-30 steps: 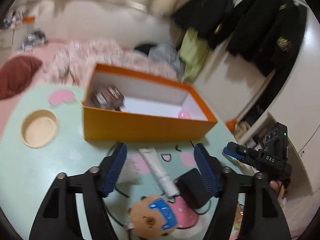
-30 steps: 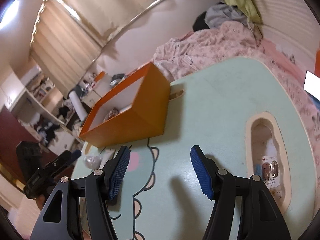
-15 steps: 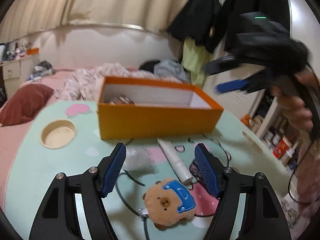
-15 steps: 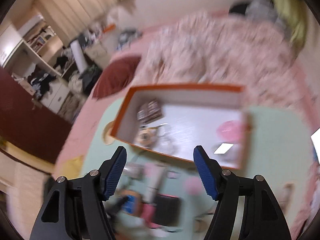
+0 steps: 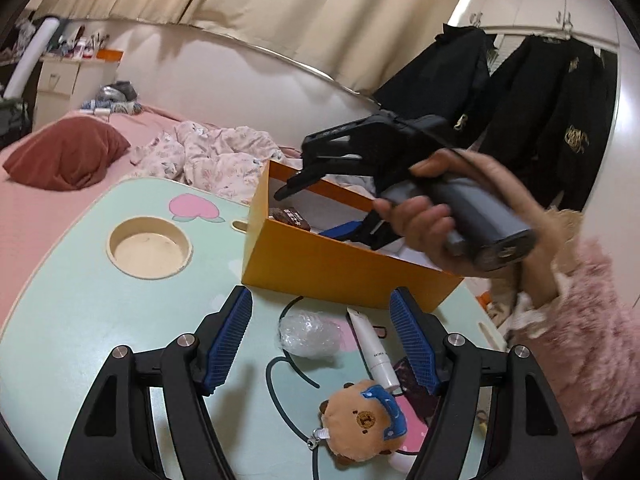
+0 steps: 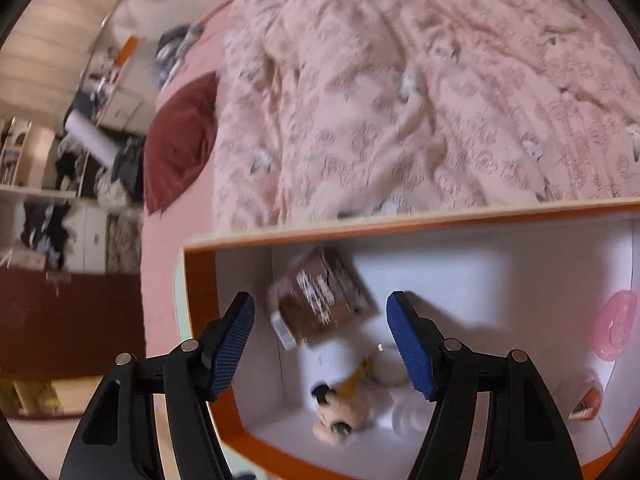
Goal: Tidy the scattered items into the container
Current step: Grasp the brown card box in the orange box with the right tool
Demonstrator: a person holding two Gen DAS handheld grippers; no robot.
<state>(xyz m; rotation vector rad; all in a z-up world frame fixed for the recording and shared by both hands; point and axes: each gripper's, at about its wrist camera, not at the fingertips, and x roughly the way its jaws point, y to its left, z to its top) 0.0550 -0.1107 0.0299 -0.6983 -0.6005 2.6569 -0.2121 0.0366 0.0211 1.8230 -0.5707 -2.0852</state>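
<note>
Four bits left out on the mint-green table [image 5: 80, 300], by the look of it: crumpled clear wrap [image 5: 308, 334], white tube [image 5: 376, 352], plush bear keychain [image 5: 364, 420], and a dark flat thing [image 5: 416, 396] half hidden behind a finger, too covered to name

Sat just in front of the orange box [image 5: 340, 268], all four, close together, tube end nearly touching the box wall

Looked like the tail of a drop-off for the right gripper [image 6: 320, 312]: hung over the open box, tipped steeply down into it, jaws just been opening and standing apart, nothing clamped between the pads

Lay loose on the white floor below: brown packet [image 6: 320, 300], small plush charm [image 6: 340, 416], pink round piece [image 6: 616, 328] off to the far side

Gripped around the grey handle by the person's hand [image 5: 420, 224], wrist bent, fluffy pink sleeve [image 5: 580, 340] trailing off behind

Left gripper [image 5: 322, 320] low and nearly level over the table, spread wide and empty, wrap and tube framed between its fingers

Next call, most likely: lift clear of the box on the right, then down and close with the left on the wrap or the tube; needed a square line-up on the tube, since slim, round and liable to roll
</note>
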